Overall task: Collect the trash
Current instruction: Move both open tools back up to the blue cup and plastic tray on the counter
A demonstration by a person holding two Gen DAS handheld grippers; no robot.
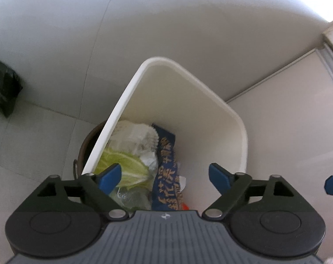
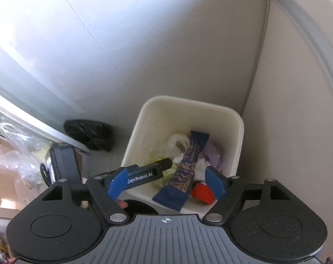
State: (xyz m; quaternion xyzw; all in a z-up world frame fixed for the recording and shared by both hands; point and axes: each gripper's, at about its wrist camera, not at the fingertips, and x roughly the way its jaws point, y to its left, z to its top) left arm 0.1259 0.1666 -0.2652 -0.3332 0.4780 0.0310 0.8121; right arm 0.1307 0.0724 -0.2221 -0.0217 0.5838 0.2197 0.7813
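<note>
We hold both tools above the white bin [image 1: 131,101], which stands on the floor [image 1: 34,132] in a corner. Our left tool [image 1: 165,178] is released, its blue pads spread wide and empty, right over the bin's mouth. Directly below it lie the trash items: a green leaf [image 1: 126,165], crumpled clear plastic [image 1: 137,136] and a blue wrapper [image 1: 168,176] with orange lettering. Our right tool [image 2: 166,181] is also released and empty, hovering above the bin's near rim, with the blue wrapper between its pads in view and a red piece [image 2: 201,192] beside the right pad. A black bag [image 2: 89,135] lies on the floor left of the bin.
</note>
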